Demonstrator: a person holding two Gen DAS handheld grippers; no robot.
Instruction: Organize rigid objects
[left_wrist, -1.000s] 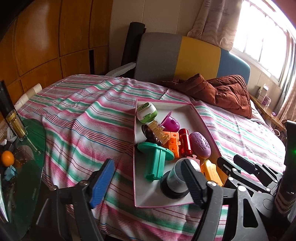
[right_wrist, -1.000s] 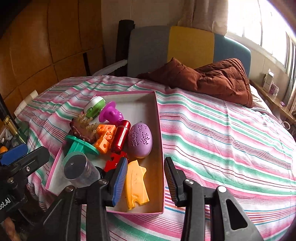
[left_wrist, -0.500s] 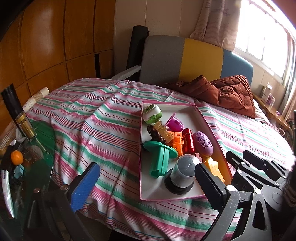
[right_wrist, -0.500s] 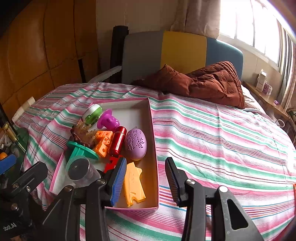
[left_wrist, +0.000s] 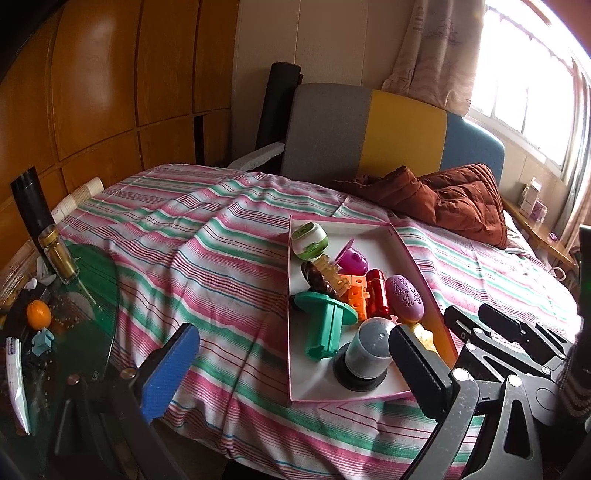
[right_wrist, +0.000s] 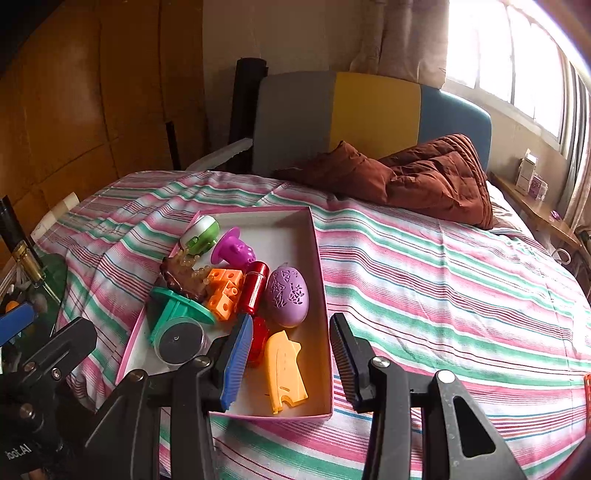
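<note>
A pink-rimmed tray (left_wrist: 351, 399) (right_wrist: 320, 258) lies on the striped bed, filled with toys. Among them are a grey cup (left_wrist: 369, 350) (right_wrist: 179, 339), a teal flanged piece (left_wrist: 325, 321) (right_wrist: 173, 310), a purple egg (left_wrist: 404, 297) (right_wrist: 287, 295), a red cylinder (left_wrist: 378, 291) (right_wrist: 255, 282) and an orange flat piece (right_wrist: 284, 369). My left gripper (left_wrist: 293, 373) hangs wide open before the tray's near left corner, holding nothing. My right gripper (right_wrist: 291, 360) stands open over the tray's near end, its pads touching nothing.
A glass side table (left_wrist: 92, 295) at the left carries a bottle (left_wrist: 59, 254), an orange (left_wrist: 38, 314) and clutter. A brown quilt (right_wrist: 424, 177) lies by the headboard. Striped bedcover (right_wrist: 443, 295) spreads right of the tray. A wooden shelf (right_wrist: 535, 214) runs under the window.
My left gripper's jaws have spread much wider, and its right finger now stands clear of the grey cup. The right gripper looks the same.
</note>
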